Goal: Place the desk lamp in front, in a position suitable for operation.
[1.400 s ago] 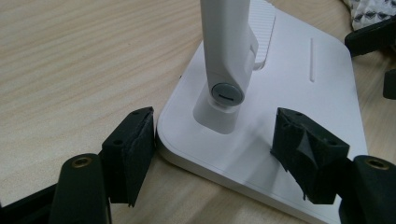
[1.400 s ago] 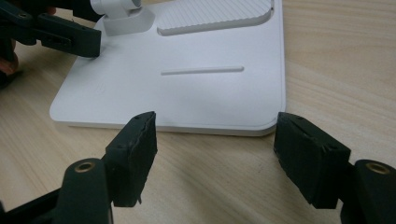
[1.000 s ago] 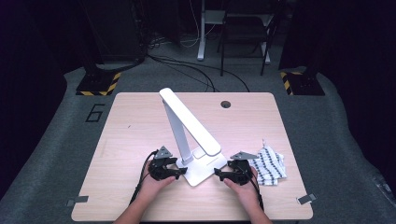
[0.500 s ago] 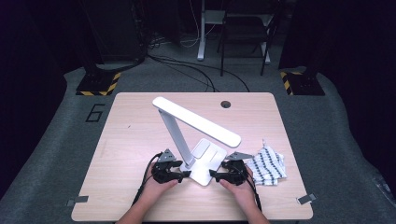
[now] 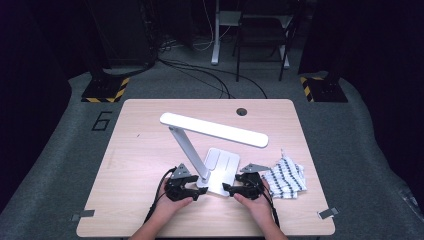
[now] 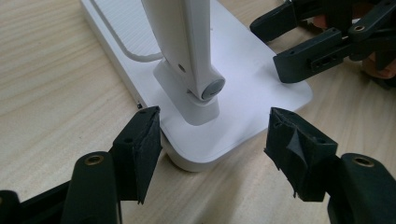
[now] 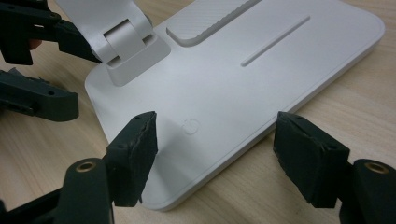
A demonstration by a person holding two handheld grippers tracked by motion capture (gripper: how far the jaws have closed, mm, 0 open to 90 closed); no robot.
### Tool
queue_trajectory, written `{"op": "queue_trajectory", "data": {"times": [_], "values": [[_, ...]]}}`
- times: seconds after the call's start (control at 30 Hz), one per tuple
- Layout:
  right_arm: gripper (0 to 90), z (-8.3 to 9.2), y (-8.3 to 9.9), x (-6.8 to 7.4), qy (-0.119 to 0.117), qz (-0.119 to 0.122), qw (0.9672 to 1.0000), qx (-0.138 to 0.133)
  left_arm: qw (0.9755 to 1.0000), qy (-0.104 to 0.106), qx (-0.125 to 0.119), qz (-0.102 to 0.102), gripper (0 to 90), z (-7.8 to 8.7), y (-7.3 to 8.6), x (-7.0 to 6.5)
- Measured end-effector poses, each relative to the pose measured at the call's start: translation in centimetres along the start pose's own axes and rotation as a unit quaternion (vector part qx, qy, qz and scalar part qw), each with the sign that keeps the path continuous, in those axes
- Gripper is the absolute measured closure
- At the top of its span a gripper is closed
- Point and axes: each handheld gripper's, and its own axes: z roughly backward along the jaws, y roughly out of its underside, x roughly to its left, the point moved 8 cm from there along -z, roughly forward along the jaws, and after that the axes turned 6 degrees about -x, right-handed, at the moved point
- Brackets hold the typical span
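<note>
At the near table edge, left gripper [image 5: 199, 192] and right gripper [image 5: 227, 189] released, jaws apart, flanking the base of a white desk lamp [image 5: 220, 172]; left jaws just reopened slightly, base corner between them. Lamp unfolded, head level; seemingly little left. Striped cloth [image 5: 286, 177] beside. Beyond, pale wooden table [image 5: 135, 145], grey carpet, cables, dark room

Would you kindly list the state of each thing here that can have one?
Desk lamp: unfolded, arm tilted, head level, base flat on the table.
Left hand-held gripper: open, jaws straddling the base's corner.
Right hand-held gripper: open over the base's edge.
Striped cloth: crumpled, lying beside the base.
</note>
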Motion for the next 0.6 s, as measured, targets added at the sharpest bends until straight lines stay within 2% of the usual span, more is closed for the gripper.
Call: {"op": "queue_trajectory", "data": {"times": [0.07, 0.13, 0.2, 0.23, 0.27, 0.3, 0.53, 0.57, 0.6], "values": [[30.1, 0.0, 0.0, 0.2, 0.000, 0.000, 1.0000, 0.001, 1.0000, 0.003, -0.005, 0.002, 36.6, 0.3, 0.0, -0.2], [30.1, -0.1, 0.1, 0.4, -0.004, 0.009, 0.9999, 0.004, 1.0000, 0.000, -0.006, -0.001, 36.6, 0.5, 0.2, -0.4], [30.1, -0.1, 0.1, 0.6, -0.001, 0.003, 1.0000, 0.004, 1.0000, -0.003, -0.007, -0.002, 36.6, 0.6, 0.2, -0.5], [30.0, -0.2, 0.1, 0.7, -0.002, 0.008, 1.0000, 0.003, 0.9999, 0.003, -0.008, 0.006, 36.6, 0.8, 0.3, -0.8], [29.9, -0.2, 0.1, 0.7, -0.002, 0.014, 0.9999, 0.004, 0.9999, -0.001, -0.011, 0.001, 36.5, 0.9, 0.4, -0.7], [29.7, -0.2, 0.2, 0.9, -0.006, 0.015, 0.9998, 0.007, 0.9998, 0.006, -0.013, 0.015, 36.5, 1.0, 0.5, -1.0], [29.8, -0.3, 0.2, 1.1, -0.011, 0.016, 0.9998, 0.006, 0.9996, 0.023, -0.014, 0.011, 35.0, 1.3, 1.0, -1.5], [30.7, -0.1, 0.3, 1.1, -0.016, 0.016, 0.9997, 0.011, 0.9993, 0.034, -0.014, 0.011, 37.9, 1.6, 1.0, -1.5], [31.2, -0.1, 0.3, 1.0, -0.018, 0.019, 0.9996, 0.004, 0.9991, 0.032, -0.021, 0.017, 40.4, 1.7, 0.8, -1.5]]}}
